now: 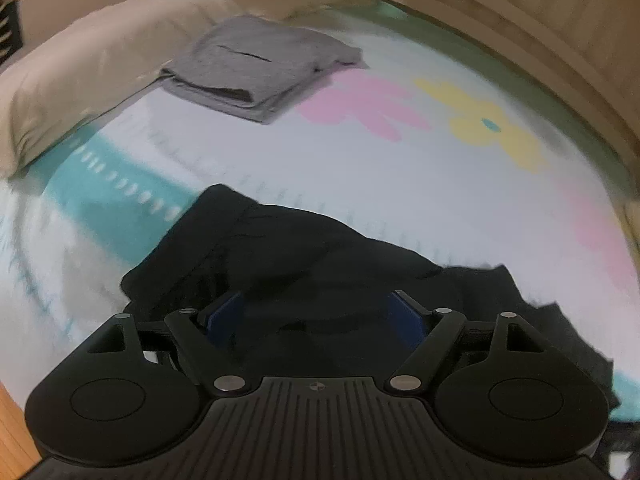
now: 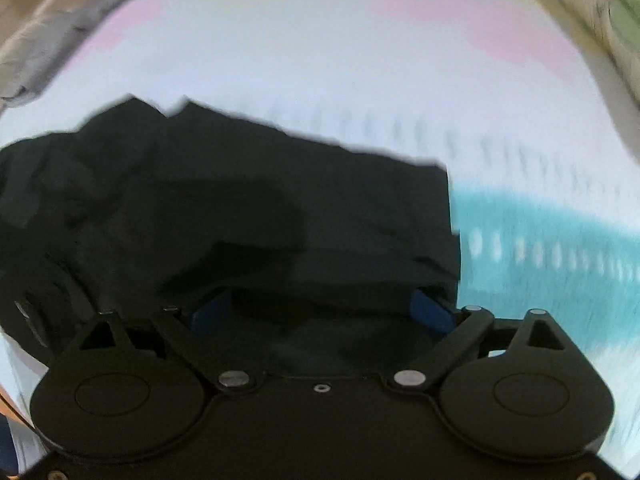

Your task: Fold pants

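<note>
While no bin, basket or other container shows in either view, we record the bed sheet (image 1: pixel 400 184) as the one bearing surface: pale, printed with a teal band and with pink and yellow flowers. On it, in the upper left of the left wrist frame, we note a folded grey garment (image 1: pixel 260 66) lying flat, with a beige pillow (image 1: pixel 76 80) just beside it at the far left. That same grey garment appears, blurred, at the upper left edge of the right wrist frame (image 2: pixel 44 52).

We find the black pants (image 1: pixel 304 256) rumpled on the sheet across the lower centre of the left wrist frame. In the right wrist frame the pants (image 2: pixel 248 208) fill the left and centre, their straight right edge ending against the teal band.

We observe the left gripper (image 1: pixel 316 312) angled downward over the pants, its jaws spread, blue pads (image 1: pixel 224 312) apart, dark cloth lying between them; we see no pad pressing on it.

We observe the right gripper (image 2: pixel 320 308) pitched steeply down over the pants near their right edge, jaws wide apart, one blue pad (image 2: pixel 430 312) at each side. Cloth lies beneath and between them, unpinched. This frame is smeared by blur.
</note>
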Demonstrator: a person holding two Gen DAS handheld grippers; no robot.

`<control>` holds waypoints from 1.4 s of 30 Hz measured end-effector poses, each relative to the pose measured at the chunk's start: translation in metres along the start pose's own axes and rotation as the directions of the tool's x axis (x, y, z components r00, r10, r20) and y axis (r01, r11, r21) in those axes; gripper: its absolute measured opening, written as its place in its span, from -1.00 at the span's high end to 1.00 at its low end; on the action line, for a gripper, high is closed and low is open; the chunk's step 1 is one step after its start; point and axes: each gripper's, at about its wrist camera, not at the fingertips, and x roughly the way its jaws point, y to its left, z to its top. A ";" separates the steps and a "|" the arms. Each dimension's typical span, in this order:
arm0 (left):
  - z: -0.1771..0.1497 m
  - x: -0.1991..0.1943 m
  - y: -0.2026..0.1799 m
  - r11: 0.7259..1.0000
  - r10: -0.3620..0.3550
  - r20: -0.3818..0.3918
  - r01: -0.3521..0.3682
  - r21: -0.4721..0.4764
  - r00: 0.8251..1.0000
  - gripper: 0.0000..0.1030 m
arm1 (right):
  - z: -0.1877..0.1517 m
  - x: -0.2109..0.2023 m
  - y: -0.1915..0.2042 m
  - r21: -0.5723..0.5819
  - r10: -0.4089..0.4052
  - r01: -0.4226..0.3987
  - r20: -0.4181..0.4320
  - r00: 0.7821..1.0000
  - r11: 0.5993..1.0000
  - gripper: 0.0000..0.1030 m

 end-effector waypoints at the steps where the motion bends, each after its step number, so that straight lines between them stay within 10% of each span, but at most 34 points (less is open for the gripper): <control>1: 0.000 0.000 0.005 1.000 -0.002 -0.003 0.002 -0.017 1.000 -0.55 | -0.002 0.006 -0.001 0.005 0.003 -0.002 -0.022 1.000 1.000 -0.94; 16: -0.049 0.022 0.055 0.949 -0.032 -0.138 -0.013 -0.315 0.990 -0.70 | -0.011 0.010 0.006 -0.030 -0.012 0.013 0.024 1.000 0.999 -1.00; 34: -0.038 0.040 0.043 0.946 -0.015 -0.122 -0.025 -0.323 0.992 -0.89 | -0.023 -0.002 0.008 -0.041 -0.013 0.016 0.073 0.997 0.999 -1.00; 37: -0.039 0.037 0.041 0.950 -0.001 -0.112 -0.034 -0.310 0.994 -0.74 | -0.024 -0.005 0.008 -0.045 -0.007 0.010 0.074 0.997 0.999 -1.00; 42: -0.039 0.033 0.036 0.958 0.080 -0.097 -0.104 -0.267 0.992 0.33 | -0.023 -0.015 0.004 -0.037 0.047 -0.045 0.075 0.996 0.998 -0.99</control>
